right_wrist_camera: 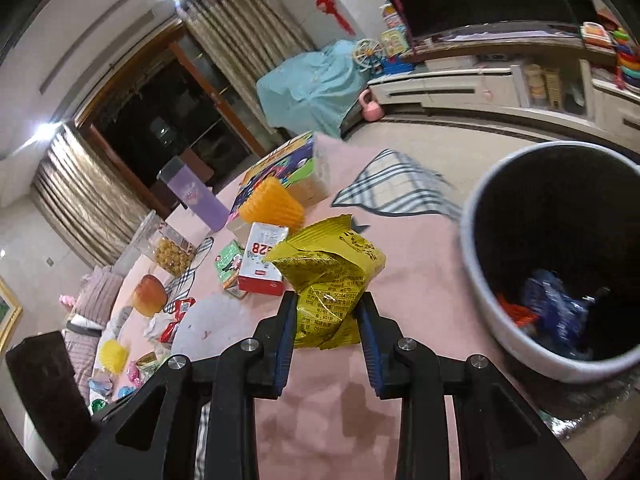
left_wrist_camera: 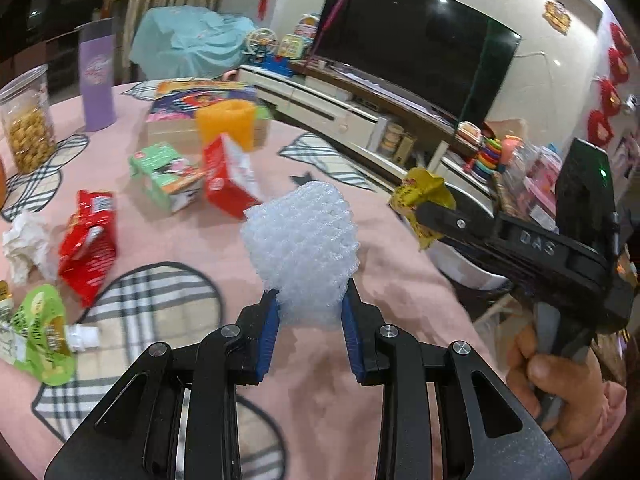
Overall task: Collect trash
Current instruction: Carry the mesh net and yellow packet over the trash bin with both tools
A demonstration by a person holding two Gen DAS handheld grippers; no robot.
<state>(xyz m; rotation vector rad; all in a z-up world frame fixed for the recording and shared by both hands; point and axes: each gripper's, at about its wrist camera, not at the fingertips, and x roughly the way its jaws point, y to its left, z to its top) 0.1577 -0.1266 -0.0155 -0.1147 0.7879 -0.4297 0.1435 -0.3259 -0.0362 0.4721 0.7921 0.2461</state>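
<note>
The left tongs (left_wrist_camera: 310, 300) pinch a crumpled wad of white foam netting (left_wrist_camera: 300, 236) above the pink-clothed table (left_wrist_camera: 400, 280). The right tongs (right_wrist_camera: 326, 304) clamp a crinkled yellow snack wrapper (right_wrist_camera: 328, 272) — held over the table's edge, near the open grey round bin (right_wrist_camera: 480, 320), which holds blue and red wrappers.

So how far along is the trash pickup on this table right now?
Partly done. The bin already holds some wrappers. In hand: the left gripper is clamped on a wad of white foam wrap, and the right gripper on a yellow snack bag near the bin. Left on the table: a red pouch, a crumpled tissue, a green pouch and two small cartons.
</note>
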